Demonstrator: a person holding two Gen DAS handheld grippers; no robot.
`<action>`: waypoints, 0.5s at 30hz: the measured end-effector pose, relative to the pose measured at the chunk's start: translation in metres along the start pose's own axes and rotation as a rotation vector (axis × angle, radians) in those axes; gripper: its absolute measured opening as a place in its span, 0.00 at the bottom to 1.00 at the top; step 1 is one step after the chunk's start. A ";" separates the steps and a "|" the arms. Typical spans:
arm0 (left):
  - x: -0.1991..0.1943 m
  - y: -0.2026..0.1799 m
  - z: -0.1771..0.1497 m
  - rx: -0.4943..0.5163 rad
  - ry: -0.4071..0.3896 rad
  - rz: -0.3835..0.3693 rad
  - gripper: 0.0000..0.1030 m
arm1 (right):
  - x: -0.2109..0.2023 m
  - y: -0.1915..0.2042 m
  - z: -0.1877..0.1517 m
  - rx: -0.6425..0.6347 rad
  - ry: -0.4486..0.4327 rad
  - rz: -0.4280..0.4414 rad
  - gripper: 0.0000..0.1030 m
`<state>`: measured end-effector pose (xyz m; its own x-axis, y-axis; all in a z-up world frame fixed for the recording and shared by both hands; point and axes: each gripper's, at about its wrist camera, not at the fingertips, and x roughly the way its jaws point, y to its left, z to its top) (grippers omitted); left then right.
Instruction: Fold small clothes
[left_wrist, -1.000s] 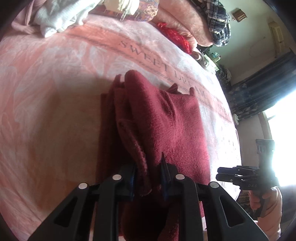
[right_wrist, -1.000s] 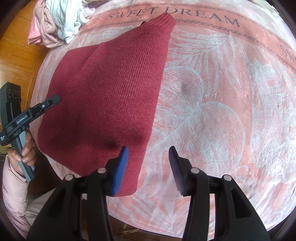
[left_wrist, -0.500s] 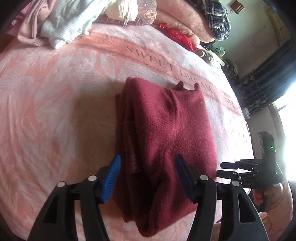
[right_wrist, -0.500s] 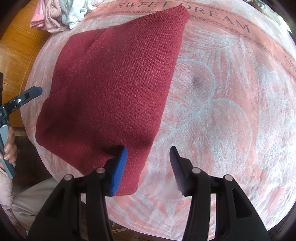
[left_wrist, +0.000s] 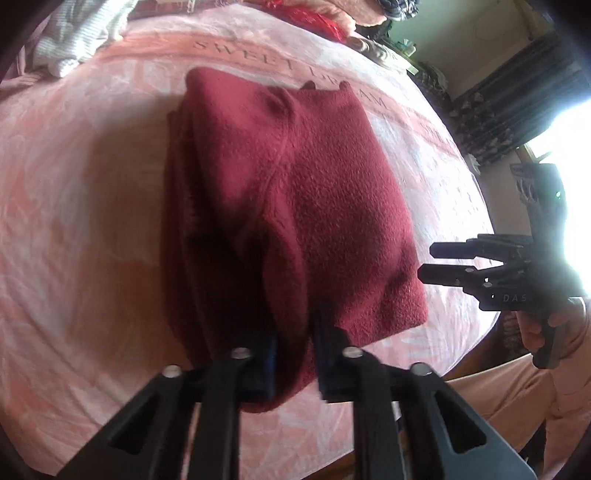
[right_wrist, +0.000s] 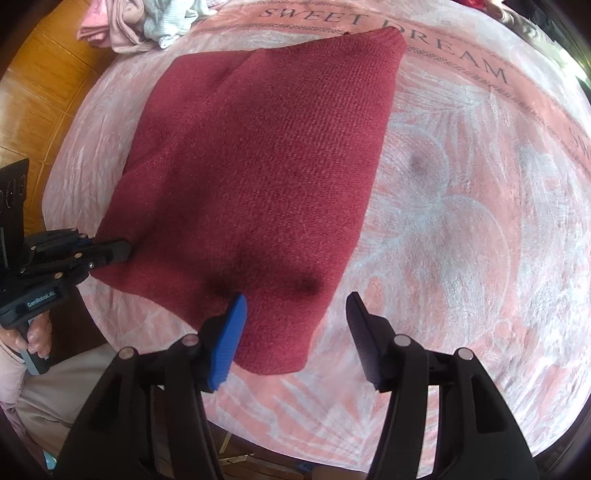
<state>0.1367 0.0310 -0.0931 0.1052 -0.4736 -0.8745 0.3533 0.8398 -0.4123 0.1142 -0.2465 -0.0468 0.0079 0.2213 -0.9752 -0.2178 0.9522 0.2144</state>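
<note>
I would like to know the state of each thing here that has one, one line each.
red sweater: folded, lying on the blanket, near edge pinched
left hand-held gripper: shut on the red sweater
right hand-held gripper: open, holding nothing
clothes pile: unfolded, heaped

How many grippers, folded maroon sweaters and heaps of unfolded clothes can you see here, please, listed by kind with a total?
Black two-finger grippers: 2, the left gripper and the right gripper
Folded maroon knit sweater: 1
Heap of unfolded pale clothes at the pink blanket's far edge: 1
Total: 4
</note>
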 end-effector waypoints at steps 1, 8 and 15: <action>0.001 0.001 -0.002 0.003 -0.003 0.004 0.06 | 0.001 0.003 0.000 -0.005 0.000 -0.003 0.54; -0.045 0.022 -0.001 -0.017 -0.081 -0.029 0.05 | -0.005 0.000 -0.009 0.002 -0.013 0.024 0.54; 0.020 0.041 -0.020 0.003 0.047 0.094 0.06 | 0.019 -0.011 -0.017 0.036 0.056 0.038 0.54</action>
<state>0.1341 0.0613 -0.1323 0.0943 -0.3798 -0.9202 0.3469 0.8790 -0.3272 0.1004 -0.2563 -0.0687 -0.0548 0.2463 -0.9676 -0.1814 0.9505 0.2522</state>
